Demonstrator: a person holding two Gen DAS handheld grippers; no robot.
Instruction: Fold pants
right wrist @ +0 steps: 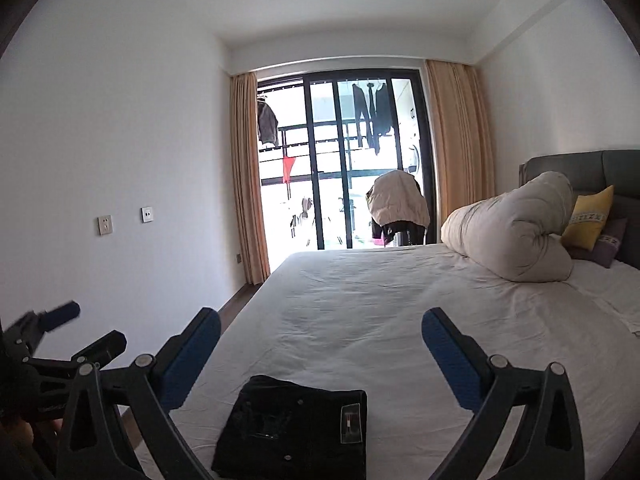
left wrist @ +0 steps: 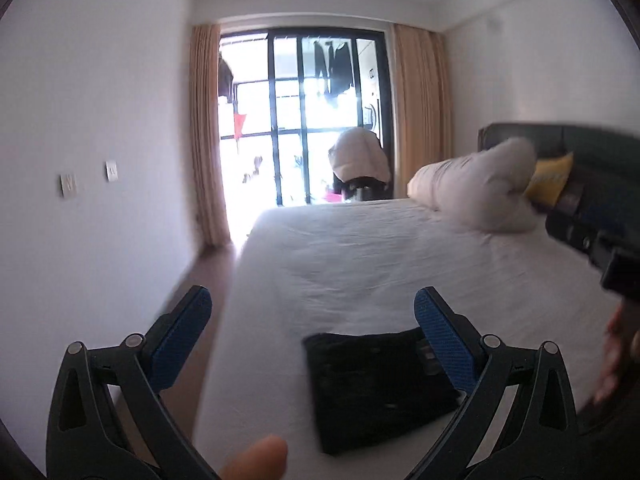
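In the left wrist view, your left gripper (left wrist: 312, 308) points nearly level across the bed (left wrist: 360, 248), jaws spread wide and holding nothing; the folded black pants (left wrist: 376, 388) lie flat on the bed below them. In the right wrist view, your right gripper (right wrist: 320, 330) is posed likewise, wide open and empty, above the pants (right wrist: 296, 428) at the bed's (right wrist: 360, 300) near edge.

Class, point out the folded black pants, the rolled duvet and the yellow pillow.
folded black pants (right wrist: 296, 428): right wrist view, middle of top layer.
rolled duvet (right wrist: 516, 232): right wrist view, middle of roll.
yellow pillow (right wrist: 588, 218): right wrist view, front face.
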